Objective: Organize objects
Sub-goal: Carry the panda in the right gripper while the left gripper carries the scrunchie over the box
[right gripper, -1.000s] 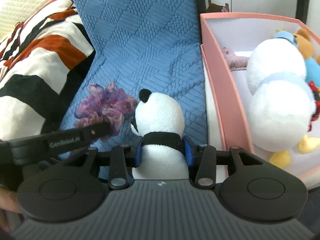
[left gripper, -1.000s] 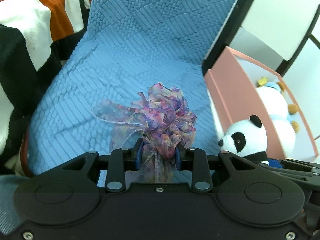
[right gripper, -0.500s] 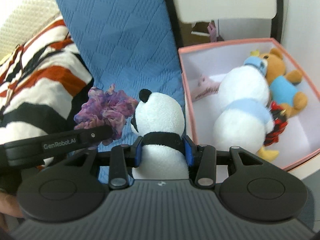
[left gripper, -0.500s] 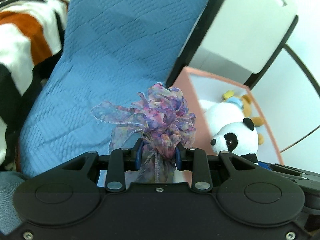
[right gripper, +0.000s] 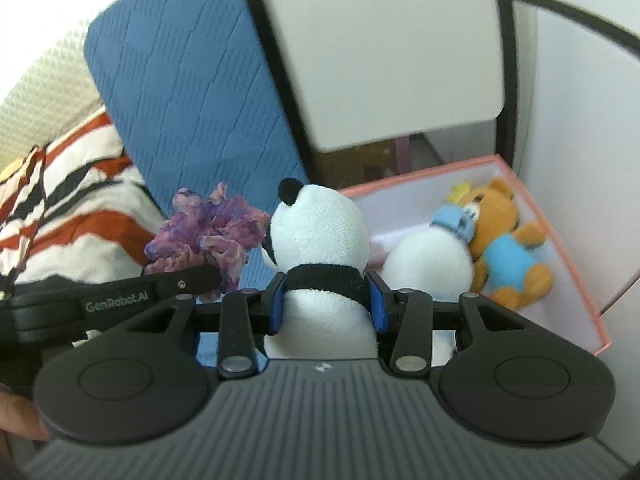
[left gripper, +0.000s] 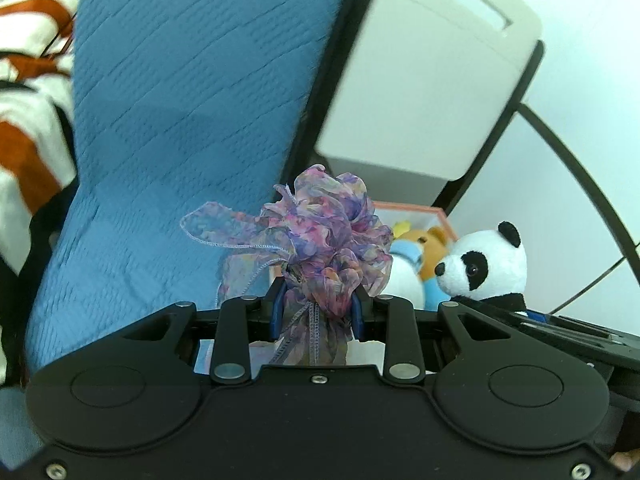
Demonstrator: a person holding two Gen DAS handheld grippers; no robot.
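My left gripper (left gripper: 316, 312) is shut on a purple-pink ribbon bow (left gripper: 328, 236) and holds it in the air beside the blue bed cover. My right gripper (right gripper: 326, 304) is shut on a plush panda (right gripper: 320, 248) at its black collar. The panda also shows in the left wrist view (left gripper: 486, 266), to the right of the bow. The bow shows in the right wrist view (right gripper: 208, 236), left of the panda. A pink box (right gripper: 568, 276) lies ahead and to the right, holding a white plush (right gripper: 432, 264) and an orange bear (right gripper: 508, 248).
A blue quilted cover (left gripper: 180, 120) fills the left. A striped orange, black and white blanket (right gripper: 72, 236) lies further left. A white cabinet with a black frame (right gripper: 380, 48) stands behind the box. White wall panels lie at the right.
Both grippers have lifted and swung toward the pink box with their loads. The box and the cabinet behind it have moved into the centre of both views.
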